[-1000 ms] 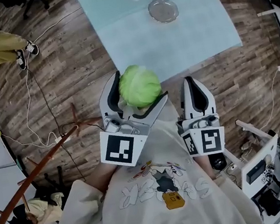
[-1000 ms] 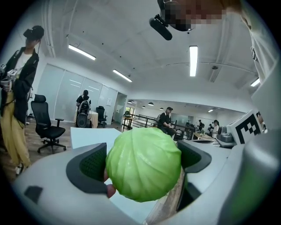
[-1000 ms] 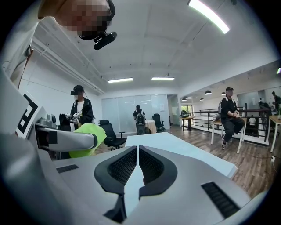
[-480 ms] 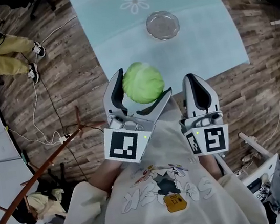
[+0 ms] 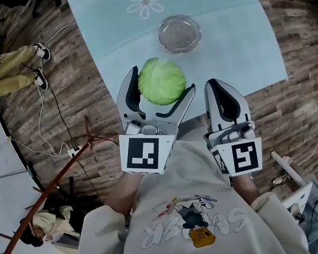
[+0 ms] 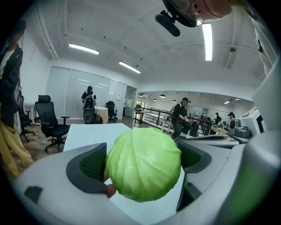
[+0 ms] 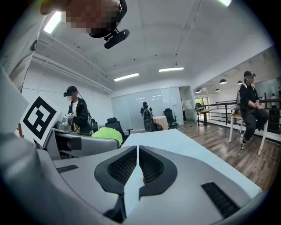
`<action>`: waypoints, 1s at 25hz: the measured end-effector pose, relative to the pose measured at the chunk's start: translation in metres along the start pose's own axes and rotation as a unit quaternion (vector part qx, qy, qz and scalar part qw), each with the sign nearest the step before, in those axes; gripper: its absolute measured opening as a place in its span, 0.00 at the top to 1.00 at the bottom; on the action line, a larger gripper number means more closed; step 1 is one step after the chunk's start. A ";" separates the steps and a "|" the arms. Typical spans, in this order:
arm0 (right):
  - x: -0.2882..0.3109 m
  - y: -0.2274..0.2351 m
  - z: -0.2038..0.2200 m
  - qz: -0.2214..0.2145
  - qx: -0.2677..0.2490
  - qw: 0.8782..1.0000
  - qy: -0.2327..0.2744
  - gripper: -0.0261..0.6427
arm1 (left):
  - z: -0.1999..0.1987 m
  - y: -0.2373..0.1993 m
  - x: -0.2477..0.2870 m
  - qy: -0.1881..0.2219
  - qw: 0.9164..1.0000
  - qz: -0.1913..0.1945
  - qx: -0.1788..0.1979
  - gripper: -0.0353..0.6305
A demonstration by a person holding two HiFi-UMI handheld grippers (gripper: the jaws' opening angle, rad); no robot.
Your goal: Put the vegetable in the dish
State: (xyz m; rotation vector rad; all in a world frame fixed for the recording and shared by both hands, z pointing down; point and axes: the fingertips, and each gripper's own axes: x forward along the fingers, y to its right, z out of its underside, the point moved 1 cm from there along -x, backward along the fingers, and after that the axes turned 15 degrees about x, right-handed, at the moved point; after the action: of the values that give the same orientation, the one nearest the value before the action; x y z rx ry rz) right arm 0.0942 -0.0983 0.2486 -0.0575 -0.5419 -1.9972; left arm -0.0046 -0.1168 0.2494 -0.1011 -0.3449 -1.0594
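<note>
A round green cabbage (image 5: 162, 81) sits clamped between the jaws of my left gripper (image 5: 161, 93), held in the air at the near edge of the pale blue table (image 5: 233, 31). In the left gripper view the cabbage (image 6: 143, 163) fills the space between the dark pads. A clear glass dish (image 5: 179, 33) stands on the table beyond the cabbage and holds nothing. My right gripper (image 5: 221, 89) hovers to the right of the left one, jaws shut with nothing in them (image 7: 138, 163). From the right gripper view the cabbage (image 7: 107, 134) shows at the left.
The table carries white flower prints (image 5: 144, 3). Brown wooden floor (image 5: 73, 77) surrounds it, with cables (image 5: 47, 146) and a wooden stand (image 5: 40, 199) at the left. People and office chairs (image 6: 49, 123) are in the room beyond the table.
Both grippers have moved forward toward the table, the left one carrying the cabbage. The dish now lies closer, just beyond the cabbage.
</note>
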 end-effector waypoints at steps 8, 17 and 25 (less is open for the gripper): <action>0.033 0.041 0.011 -0.004 -0.002 1.000 -0.026 0.91 | 0.019 0.000 0.056 -0.028 0.999 -0.005 0.016 0.18; 0.063 0.072 0.034 -0.009 0.005 0.998 -0.059 0.91 | 0.042 0.000 0.105 -0.038 0.998 -0.013 0.046 0.18; 0.086 0.100 0.052 -0.002 0.007 0.997 -0.076 0.91 | 0.067 0.003 0.141 -0.052 0.997 -0.012 0.053 0.18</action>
State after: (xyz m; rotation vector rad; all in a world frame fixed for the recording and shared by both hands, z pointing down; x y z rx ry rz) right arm 0.1291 -0.1868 0.3536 -0.1997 -0.6538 -2.0030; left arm 0.0452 -0.2167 0.3586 -0.0579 -0.4961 -1.0602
